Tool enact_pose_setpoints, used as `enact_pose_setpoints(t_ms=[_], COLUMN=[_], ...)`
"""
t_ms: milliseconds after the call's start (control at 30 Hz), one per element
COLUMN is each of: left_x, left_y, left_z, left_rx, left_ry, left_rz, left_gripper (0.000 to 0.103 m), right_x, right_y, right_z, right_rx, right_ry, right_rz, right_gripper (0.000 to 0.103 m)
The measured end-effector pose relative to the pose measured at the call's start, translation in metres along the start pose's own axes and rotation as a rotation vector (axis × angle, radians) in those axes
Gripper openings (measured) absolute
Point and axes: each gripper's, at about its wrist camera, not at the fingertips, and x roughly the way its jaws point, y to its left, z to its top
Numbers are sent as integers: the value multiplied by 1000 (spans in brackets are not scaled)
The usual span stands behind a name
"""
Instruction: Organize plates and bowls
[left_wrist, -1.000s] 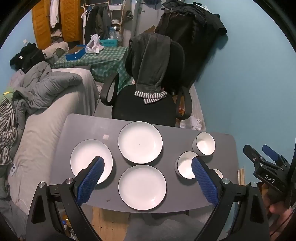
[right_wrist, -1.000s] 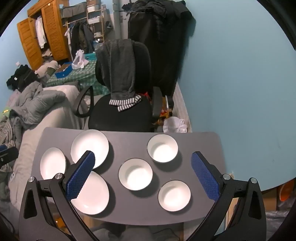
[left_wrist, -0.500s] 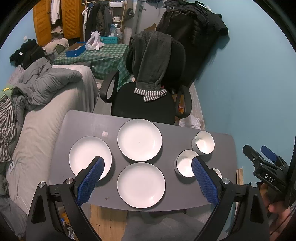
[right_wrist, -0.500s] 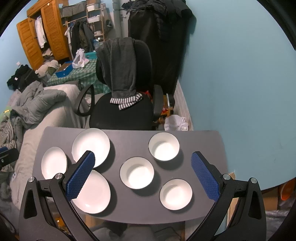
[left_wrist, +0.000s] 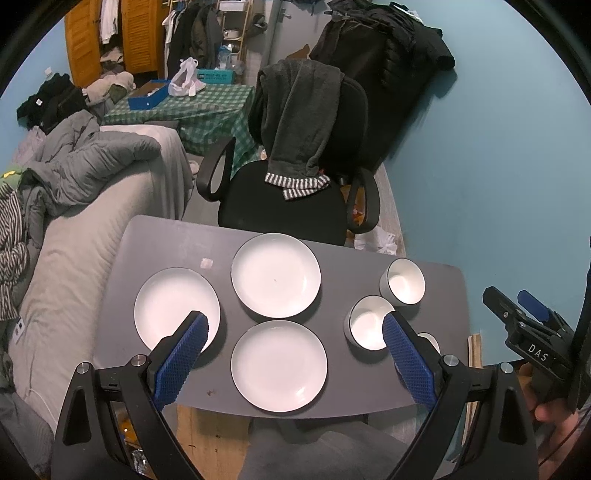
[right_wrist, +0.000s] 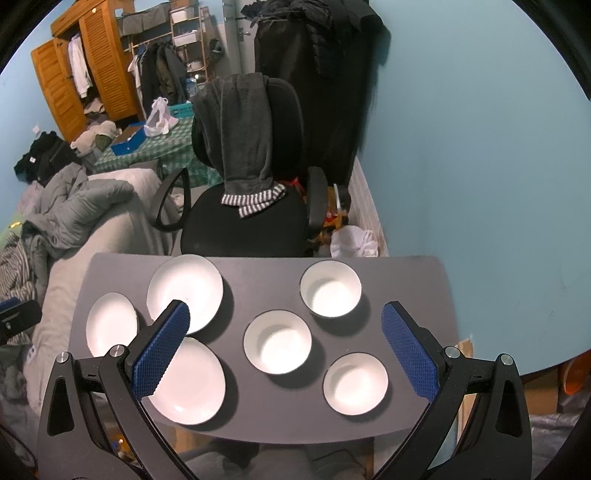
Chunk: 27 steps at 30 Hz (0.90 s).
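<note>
Three white plates lie on a grey table (left_wrist: 177, 243): a left plate (left_wrist: 173, 306), a far plate (left_wrist: 276, 275) and a near plate (left_wrist: 279, 365). Three white bowls stand at the right: a far bowl (right_wrist: 330, 288), a middle bowl (right_wrist: 277, 341) and a near bowl (right_wrist: 355, 383). My left gripper (left_wrist: 291, 354) is open and empty, high above the near plate. My right gripper (right_wrist: 286, 350) is open and empty, high above the middle bowl. The right gripper also shows in the left wrist view (left_wrist: 532, 332).
A black office chair (left_wrist: 291, 206) draped with a grey garment stands behind the table. A bed with grey bedding (left_wrist: 85, 177) lies at the left. A blue wall (right_wrist: 480, 184) runs along the right. A green checked table (left_wrist: 207, 107) stands farther back.
Both grippers have drifted slightly; the plates and bowls sit a little lower in the right view. Nothing on the table has moved.
</note>
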Motion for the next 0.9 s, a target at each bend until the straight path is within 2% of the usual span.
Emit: enact_pose_setpoints(t_ms=[900], left_x=[3], left_y=[9], left_z=[-7], left_rx=[-8], left_ry=[-4], left_rz=[7], left_gripper=[96], right_x=[-3], right_y=[21], right_z=[-12], right_rx=[5], right_ry=[-3], right_rz=[13], right_gripper=[102])
